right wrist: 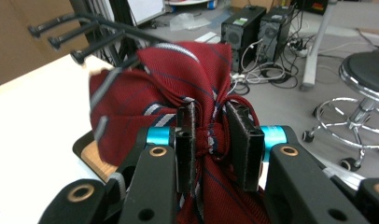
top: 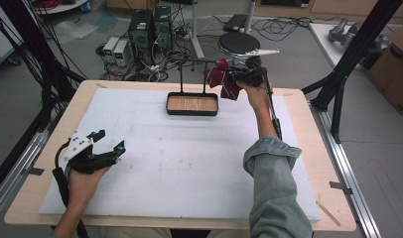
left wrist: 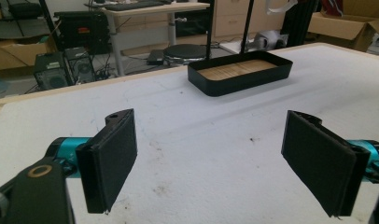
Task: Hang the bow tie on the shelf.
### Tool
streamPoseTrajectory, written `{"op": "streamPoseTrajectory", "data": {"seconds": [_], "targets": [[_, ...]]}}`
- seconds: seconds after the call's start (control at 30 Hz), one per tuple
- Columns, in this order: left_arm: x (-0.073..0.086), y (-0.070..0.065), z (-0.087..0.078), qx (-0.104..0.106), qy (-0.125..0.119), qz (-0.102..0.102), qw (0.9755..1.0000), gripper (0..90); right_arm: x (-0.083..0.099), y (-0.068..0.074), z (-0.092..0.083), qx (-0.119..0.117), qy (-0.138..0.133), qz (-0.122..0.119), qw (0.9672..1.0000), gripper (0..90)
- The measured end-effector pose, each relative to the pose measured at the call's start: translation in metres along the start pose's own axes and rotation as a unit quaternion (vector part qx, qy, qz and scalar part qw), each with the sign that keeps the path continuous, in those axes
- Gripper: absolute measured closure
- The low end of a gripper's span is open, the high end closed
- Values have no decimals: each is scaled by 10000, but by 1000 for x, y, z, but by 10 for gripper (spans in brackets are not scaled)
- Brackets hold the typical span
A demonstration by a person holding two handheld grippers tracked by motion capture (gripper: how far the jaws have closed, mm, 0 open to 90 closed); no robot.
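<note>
While the right gripper [right wrist: 211,140] pinches a red striped bow tie [top: 223,78] at its knot, its jaws pressed onto the fabric, the tie hangs in the air just beside the right end of the black rack [top: 192,101], above and slightly right of the rack's wooden-floored tray. The rack's horizontal pegs [right wrist: 66,35] lie just beyond the tie, up and to the left in the right gripper view, pointing back toward the gripper, so the likely move is a short carry onto them. The left gripper [top: 107,148] rests well away from the rack, near the table's front left, jaws spread wide and empty. The right hand is far nearer.
</note>
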State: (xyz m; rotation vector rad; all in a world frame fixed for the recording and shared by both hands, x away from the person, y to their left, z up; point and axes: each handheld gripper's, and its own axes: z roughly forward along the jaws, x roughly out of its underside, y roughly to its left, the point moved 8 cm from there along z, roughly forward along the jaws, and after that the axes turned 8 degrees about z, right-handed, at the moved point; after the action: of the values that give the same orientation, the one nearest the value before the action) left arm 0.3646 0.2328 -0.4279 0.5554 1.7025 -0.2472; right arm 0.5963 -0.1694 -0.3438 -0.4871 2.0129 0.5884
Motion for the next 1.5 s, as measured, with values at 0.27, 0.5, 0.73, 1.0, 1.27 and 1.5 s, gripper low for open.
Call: {"op": "streamPoseTrajectory", "data": {"seconds": [0.27,0.5,0.73,1.0,1.27,1.5], "targets": [[0,-2,1,25,9,24,10000,186,21,2,12,-119,348,-66,9993,734],[0,-2,1,17,5,8,10000,186,33,14,32,-88,547,-70,9984,730],[1,-2,1,26,4,11,10000,186,36,18,44,-100,441,207,9988,671],[0,-2,1,34,4,27,10000,186,40,17,44,-30,520,380,9979,501],[1,-4,2,57,15,28,10000,186,37,18,32,150,545,642,9963,298],[0,-4,2,56,9,44,10000,186,27,17,9,464,171,633,9968,274]]}}
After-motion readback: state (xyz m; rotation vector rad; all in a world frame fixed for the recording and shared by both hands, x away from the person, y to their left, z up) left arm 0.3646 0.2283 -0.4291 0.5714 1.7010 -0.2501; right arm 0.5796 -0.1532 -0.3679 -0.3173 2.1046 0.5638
